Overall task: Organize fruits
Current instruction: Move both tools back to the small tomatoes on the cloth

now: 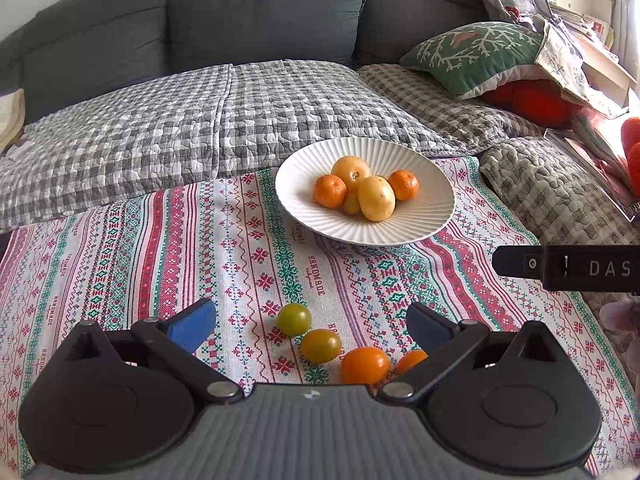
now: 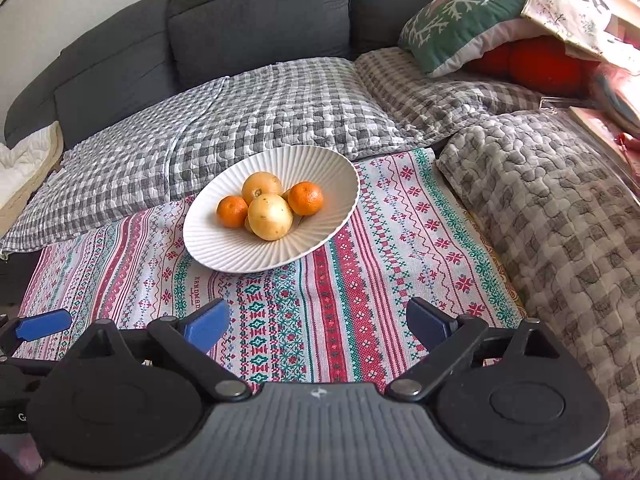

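Note:
A white ribbed plate point(image 1: 436, 216) stands on the patterned cloth point(image 1: 120, 260) and holds two mandarins point(image 1: 329, 191), a large orange fruit point(image 1: 351, 171), a yellow fruit point(image 1: 376, 198) and a small green one. In front of it, several small tomatoes lie on the cloth: a green one point(image 1: 294, 319), a yellow-green one point(image 1: 321, 346) and two orange ones point(image 1: 365, 365). My left gripper point(image 1: 311, 322) is open above them and touches none. My right gripper point(image 2: 318, 320) is open over bare cloth, short of the plate point(image 2: 224, 248). Its black side shows in the left wrist view point(image 1: 568, 267).
A grey sofa point(image 1: 260, 12) with a checked quilt point(image 1: 180, 120) lies behind the cloth. A green pillow point(image 1: 472, 56) and a red cushion point(image 1: 532, 100) sit at the right, by a quilted blanket point(image 2: 560, 220) and books point(image 1: 600, 152).

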